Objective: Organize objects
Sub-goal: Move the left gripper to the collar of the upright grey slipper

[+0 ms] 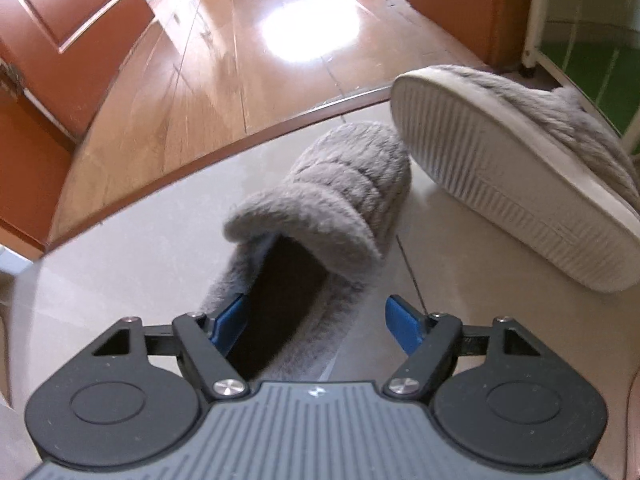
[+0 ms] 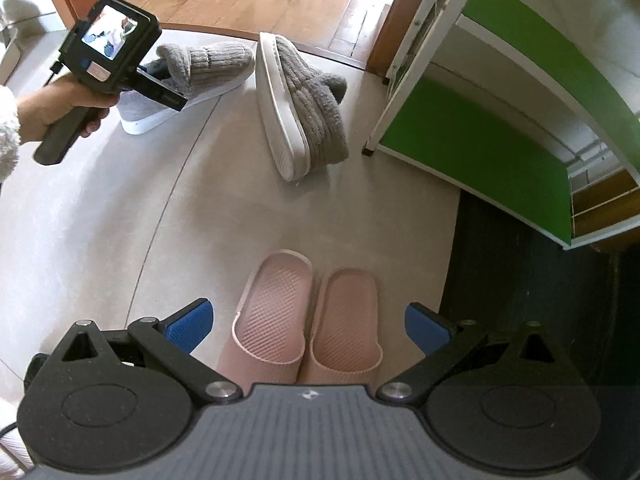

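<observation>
Left gripper (image 1: pixel 316 320), jaws parted, is straddling the heel rim of the upright grey slipper (image 1: pixel 320 216), whose toe is pointing toward the wooden threshold (image 1: pixel 224 148).

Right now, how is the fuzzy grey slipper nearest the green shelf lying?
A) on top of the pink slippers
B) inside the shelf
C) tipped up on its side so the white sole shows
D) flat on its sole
C: the grey slipper by the green shelf lies on its edge on the floor, its ribbed white sole facing out.
</observation>
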The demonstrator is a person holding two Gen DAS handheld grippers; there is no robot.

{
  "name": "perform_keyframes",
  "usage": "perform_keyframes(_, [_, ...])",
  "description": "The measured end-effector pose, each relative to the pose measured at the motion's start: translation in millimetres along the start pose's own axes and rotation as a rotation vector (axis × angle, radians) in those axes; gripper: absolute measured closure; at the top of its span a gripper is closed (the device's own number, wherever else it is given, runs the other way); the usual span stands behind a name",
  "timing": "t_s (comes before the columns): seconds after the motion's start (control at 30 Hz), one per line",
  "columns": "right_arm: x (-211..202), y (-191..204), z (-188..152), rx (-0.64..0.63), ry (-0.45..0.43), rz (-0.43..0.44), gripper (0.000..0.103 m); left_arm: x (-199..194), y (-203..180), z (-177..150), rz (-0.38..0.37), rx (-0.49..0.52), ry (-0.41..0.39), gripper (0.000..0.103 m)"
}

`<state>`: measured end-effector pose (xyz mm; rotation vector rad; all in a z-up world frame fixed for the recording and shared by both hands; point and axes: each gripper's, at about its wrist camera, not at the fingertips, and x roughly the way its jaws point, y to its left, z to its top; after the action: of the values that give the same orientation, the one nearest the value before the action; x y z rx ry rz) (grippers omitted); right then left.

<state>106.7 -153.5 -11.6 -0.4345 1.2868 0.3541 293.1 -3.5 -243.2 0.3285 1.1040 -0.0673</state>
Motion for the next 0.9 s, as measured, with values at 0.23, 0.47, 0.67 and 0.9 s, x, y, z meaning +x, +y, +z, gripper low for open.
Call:
perform_keyframes(0.23, [7,1,-3,0.037,0.032,0.006,0.000,19,11,-3,-0.101,-0.058,0.049,0.075])
perform_keyframes(0.47, [9,10,1,0.046,0.042,-0.001,0.000,9,14,-9,-0.116,-0.119,0.039,0.089])
perform_keyframes(0.67, [5,21,7,0.016,0.022,-0.012,0.000,-26,24,-28,-0.127,-0.143,0.041,0.092])
perform_keyframes(0.9, [2,31,9,-0.004,0.014,0.001,0.000,-85,18,-83,-0.155,-0.108,0.046,0.103])
